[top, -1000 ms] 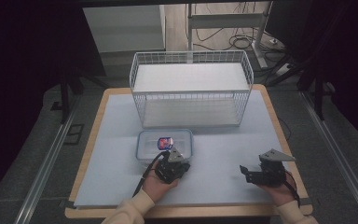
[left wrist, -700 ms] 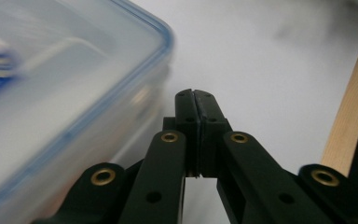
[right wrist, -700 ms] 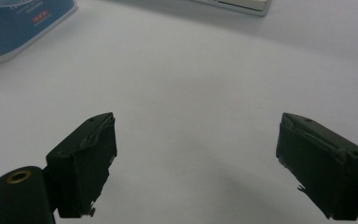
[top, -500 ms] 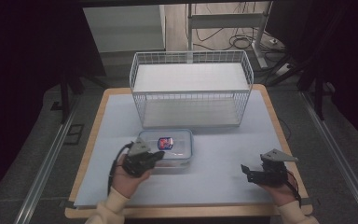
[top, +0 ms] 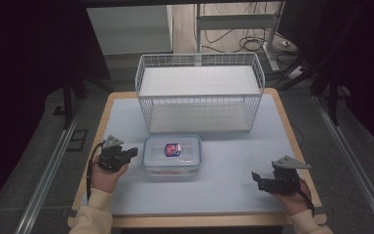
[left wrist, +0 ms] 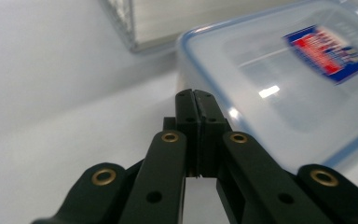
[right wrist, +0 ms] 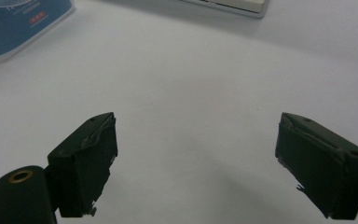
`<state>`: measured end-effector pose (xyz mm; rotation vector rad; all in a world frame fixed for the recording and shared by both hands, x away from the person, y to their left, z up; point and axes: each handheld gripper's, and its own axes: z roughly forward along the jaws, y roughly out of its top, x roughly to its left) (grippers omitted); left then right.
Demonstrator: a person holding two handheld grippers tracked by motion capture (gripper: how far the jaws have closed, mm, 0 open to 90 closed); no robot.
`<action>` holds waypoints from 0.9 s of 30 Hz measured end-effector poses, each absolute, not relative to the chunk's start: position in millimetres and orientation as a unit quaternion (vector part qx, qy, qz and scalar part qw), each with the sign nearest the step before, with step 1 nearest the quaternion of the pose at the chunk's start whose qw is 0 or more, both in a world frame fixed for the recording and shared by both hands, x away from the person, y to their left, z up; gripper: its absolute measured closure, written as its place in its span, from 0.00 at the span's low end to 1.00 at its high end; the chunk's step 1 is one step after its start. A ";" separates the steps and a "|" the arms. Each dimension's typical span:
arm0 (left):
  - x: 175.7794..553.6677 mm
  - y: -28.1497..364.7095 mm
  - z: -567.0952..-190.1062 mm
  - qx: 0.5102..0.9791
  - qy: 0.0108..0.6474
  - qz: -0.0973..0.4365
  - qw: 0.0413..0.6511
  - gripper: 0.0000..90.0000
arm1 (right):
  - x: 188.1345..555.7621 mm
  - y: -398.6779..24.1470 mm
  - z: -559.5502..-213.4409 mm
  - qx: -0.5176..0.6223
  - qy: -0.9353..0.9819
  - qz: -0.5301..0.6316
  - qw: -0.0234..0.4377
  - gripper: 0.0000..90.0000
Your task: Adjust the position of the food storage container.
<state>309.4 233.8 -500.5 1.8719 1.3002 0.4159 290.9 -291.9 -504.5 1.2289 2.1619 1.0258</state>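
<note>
A clear plastic food box with a blue-rimmed lid and a red and blue label sits on the pale table top, just in front of the wire basket. My left gripper is at the box's left side, shut with nothing between its jaws. In the left gripper view the closed fingertips point at the box near its lid edge; contact cannot be judged. My right gripper rests near the table's front right, jaws wide open over bare table, with nothing between them.
The white wire basket stands at the back middle of the table, its front wall close behind the box. Wooden table edges frame the pale mat. Dark floor, rails and cables surround the table.
My left hand has moved leftward from the front of the box to its left side, jaws staying shut. The right hand and the box have not moved.
</note>
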 end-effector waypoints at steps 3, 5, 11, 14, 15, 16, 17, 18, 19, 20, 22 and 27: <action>313.2 235.2 -510.0 0.748 0.516 0.149 0.389 1.00 | 290.8 -292.1 -504.4 0.445 0.783 0.372 0.224 0.14; 315.2 232.6 -514.5 0.756 0.506 0.143 0.390 1.00 | 291.2 -292.3 -504.5 0.446 0.782 0.372 0.224 0.14; 319.0 223.3 -519.1 0.760 0.502 0.135 0.390 1.00 | 291.3 -291.5 -505.6 0.442 0.785 0.372 0.223 0.14; 319.5 222.9 -520.1 0.765 0.499 0.132 0.387 1.00 | 291.4 -291.4 -505.9 0.442 0.786 0.371 0.223 0.14; 319.8 222.7 -520.8 0.765 0.498 0.130 0.387 1.00 | 291.3 -291.4 -505.8 0.441 0.786 0.372 0.223 0.14; 320.4 222.4 -521.4 0.768 0.495 0.132 0.385 1.00 | 291.2 -291.5 -505.6 0.440 0.786 0.373 0.223 0.14; 320.8 220.8 -522.2 0.768 0.495 0.129 0.385 1.00 | 291.0 -291.5 -505.3 0.438 0.786 0.374 0.224 0.14; 321.4 219.6 -522.7 0.769 0.495 0.129 0.385 1.00 | 290.8 -291.4 -505.0 0.438 0.786 0.375 0.224 0.14; 322.4 218.4 -522.8 0.768 0.494 0.129 0.386 1.00 | 290.8 -291.4 -505.0 0.438 0.786 0.376 0.223 0.14; 324.6 214.6 -523.0 0.768 0.492 0.123 0.390 1.00 | 290.8 -291.4 -505.0 0.437 0.786 0.375 0.224 0.14; 325.6 212.5 -523.5 0.767 0.492 0.121 0.393 1.00 | 290.8 -291.5 -505.0 0.437 0.786 0.374 0.224 0.14; 328.8 203.0 -523.3 0.769 0.487 0.110 0.399 1.00 | 290.9 -291.8 -505.3 0.437 0.787 0.373 0.224 0.14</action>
